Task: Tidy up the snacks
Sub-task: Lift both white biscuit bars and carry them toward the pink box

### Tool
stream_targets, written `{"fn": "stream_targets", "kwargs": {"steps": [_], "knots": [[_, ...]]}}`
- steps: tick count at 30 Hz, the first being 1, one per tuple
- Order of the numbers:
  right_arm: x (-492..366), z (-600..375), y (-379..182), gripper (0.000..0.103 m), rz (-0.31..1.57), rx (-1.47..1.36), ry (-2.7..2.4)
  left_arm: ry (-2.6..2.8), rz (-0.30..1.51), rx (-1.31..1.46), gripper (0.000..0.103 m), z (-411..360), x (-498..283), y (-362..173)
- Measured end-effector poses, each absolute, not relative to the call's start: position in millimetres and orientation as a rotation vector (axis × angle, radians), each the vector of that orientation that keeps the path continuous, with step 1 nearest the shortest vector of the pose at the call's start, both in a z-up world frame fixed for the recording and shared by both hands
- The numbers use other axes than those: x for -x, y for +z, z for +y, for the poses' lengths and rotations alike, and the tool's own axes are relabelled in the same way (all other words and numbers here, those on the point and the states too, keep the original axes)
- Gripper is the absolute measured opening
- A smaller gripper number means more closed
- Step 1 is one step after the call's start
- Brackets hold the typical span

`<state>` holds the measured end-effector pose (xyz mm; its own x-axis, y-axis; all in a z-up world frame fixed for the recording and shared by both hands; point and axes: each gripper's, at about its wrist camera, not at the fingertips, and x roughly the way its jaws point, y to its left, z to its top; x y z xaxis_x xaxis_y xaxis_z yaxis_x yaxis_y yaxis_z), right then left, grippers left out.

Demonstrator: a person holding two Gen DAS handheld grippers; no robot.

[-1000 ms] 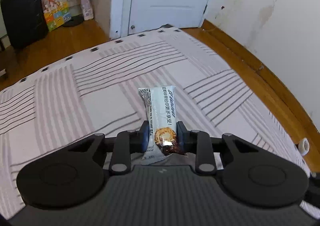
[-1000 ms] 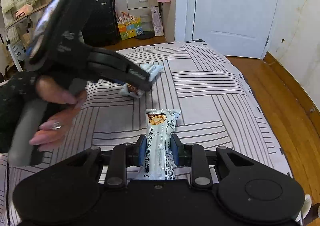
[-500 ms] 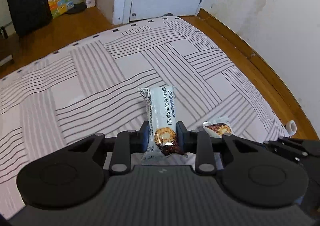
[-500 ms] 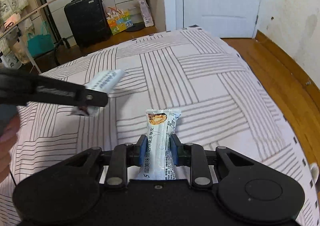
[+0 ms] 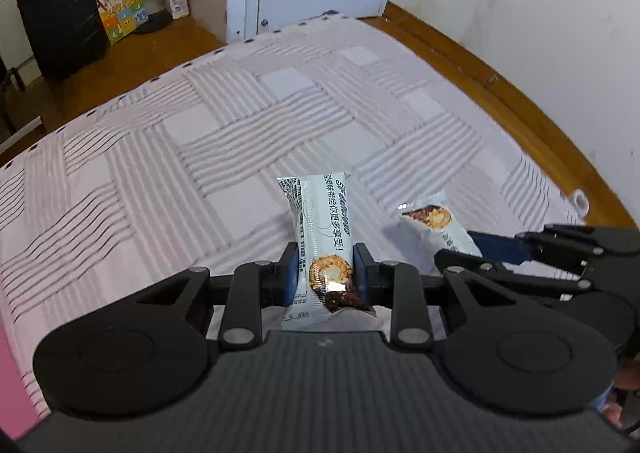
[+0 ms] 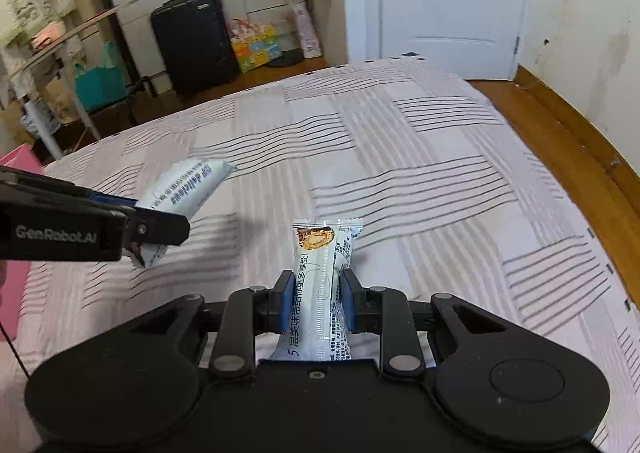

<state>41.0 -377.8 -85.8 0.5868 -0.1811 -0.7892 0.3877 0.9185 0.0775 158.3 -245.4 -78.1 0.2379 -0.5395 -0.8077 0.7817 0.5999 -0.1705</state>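
Two snack packets are held above the striped bed — the left gripper has its fingers clenched on one snack packet, which juts forward past the fingertips, and the right gripper pinches a second packet between its blue pads — both packets clear of the bedcover

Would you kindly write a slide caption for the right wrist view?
Right gripper shut on a snack packet above the striped bedspread, left gripper alongside holding another.
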Motion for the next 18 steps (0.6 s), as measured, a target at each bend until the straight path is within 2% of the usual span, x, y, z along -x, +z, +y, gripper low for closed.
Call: {"fn": "stream_targets", "kwargs": {"steps": [11, 18], "knots": [[-28, -294, -52, 0.028, 0.879, -0.112, -0.228, -0.909, 1.018, -0.256, 0.027, -150, -132, -72], [-23, -250, -25, 0.028, 0.867, -0.059, -0.131, -0.891, 1.053, -0.128, 0.027, -84, -123, -51]]}}
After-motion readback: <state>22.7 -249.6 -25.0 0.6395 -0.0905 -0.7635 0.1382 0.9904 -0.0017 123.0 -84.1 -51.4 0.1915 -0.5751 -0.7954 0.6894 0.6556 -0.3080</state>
